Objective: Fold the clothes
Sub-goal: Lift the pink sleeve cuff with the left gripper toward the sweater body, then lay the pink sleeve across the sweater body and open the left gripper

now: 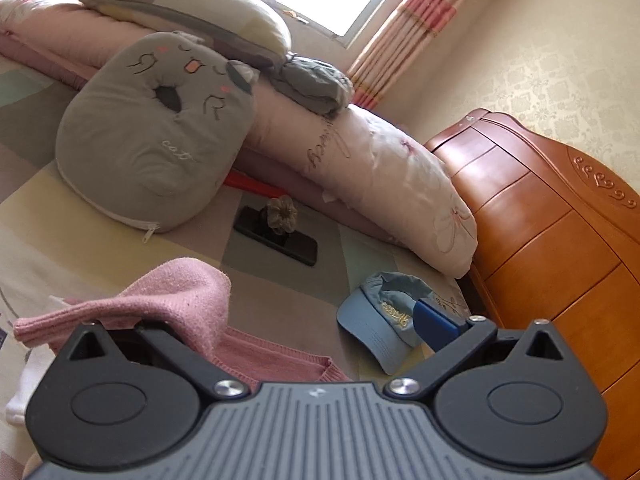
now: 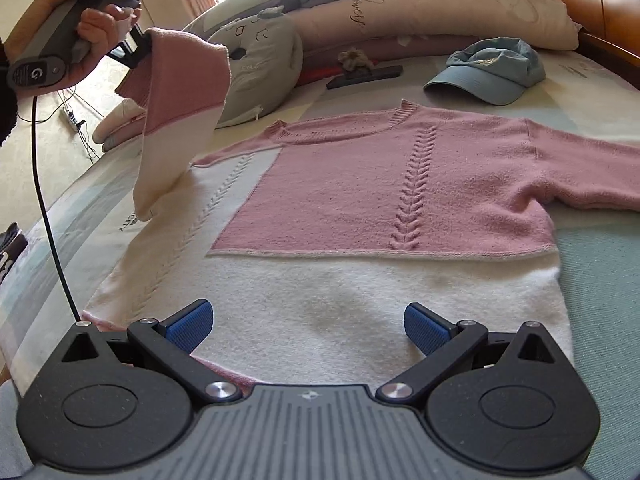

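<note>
The bed (image 2: 600, 264) fills both views, and the pink-and-white sweater (image 2: 360, 200) lies flat across it in the middle of the right wrist view, neckline toward the top of the frame and white hem toward the bottom. One sleeve runs off the right edge of that frame, flat on the bed. The other sleeve (image 2: 180, 92) is lifted at upper left, hanging in a fold from its pink cuff down to the white part that joins the body.

The right tongs (image 2: 308, 326) stand wide apart at the bottom of the right wrist view, their blue pads either side of the white hem and just above it; whether they touch the knit I cannot tell, and nothing is between them.

The left tongs (image 2: 140, 46) are seen at upper left of the same view, held by a hand (image 2: 80, 28) and clamped on the pink cuff of the raised sleeve. In the left wrist view the pink knit (image 1: 180, 300) bunches over the left finger at lower left, while only the right blue pad shows, lower right.

Beyond the sweater lie a grey cat cushion (image 1: 156, 128), a long pink pillow (image 1: 380, 184), a blue cap (image 2: 492, 72) and a dark phone (image 1: 276, 236).
</note>
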A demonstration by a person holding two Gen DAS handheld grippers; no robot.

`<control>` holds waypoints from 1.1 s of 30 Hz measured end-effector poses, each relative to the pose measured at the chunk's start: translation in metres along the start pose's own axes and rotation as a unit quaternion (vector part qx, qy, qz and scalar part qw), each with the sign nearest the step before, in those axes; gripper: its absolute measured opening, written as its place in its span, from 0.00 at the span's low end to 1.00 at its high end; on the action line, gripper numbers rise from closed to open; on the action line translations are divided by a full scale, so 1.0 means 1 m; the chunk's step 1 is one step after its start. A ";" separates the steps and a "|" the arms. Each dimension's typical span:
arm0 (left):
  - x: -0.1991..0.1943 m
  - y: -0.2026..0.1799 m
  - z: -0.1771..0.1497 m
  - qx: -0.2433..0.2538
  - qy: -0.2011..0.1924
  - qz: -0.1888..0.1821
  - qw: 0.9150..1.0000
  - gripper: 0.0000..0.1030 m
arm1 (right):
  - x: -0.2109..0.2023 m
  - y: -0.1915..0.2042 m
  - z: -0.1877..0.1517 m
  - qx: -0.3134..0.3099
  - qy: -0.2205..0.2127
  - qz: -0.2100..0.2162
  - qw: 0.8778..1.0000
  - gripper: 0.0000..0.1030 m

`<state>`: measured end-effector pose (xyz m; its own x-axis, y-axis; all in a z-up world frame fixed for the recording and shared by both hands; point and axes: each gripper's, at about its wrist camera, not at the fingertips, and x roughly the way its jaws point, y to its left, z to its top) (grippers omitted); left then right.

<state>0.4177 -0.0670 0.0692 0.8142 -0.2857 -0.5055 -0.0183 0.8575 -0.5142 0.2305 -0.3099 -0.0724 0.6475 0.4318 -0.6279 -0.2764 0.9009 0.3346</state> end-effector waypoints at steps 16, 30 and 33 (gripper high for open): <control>0.041 -0.013 -0.030 0.009 0.022 -0.007 1.000 0.99 | -0.004 -0.008 0.001 0.011 -0.007 -0.006 1.000 1.00; 0.098 -0.023 -0.093 0.095 0.127 -0.002 0.987 0.99 | -0.005 -0.013 0.000 0.011 -0.009 -0.018 1.000 1.00; 0.108 -0.022 -0.108 0.121 0.158 -0.004 0.980 0.99 | -0.004 -0.008 -0.002 -0.002 -0.005 -0.028 1.000 1.00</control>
<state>0.4436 -0.1635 -0.0488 0.5924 -0.3779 -0.7115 0.1560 0.9203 -0.3589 0.2290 -0.3191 -0.0741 0.6690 0.3809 -0.6383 -0.2430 0.9236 0.2966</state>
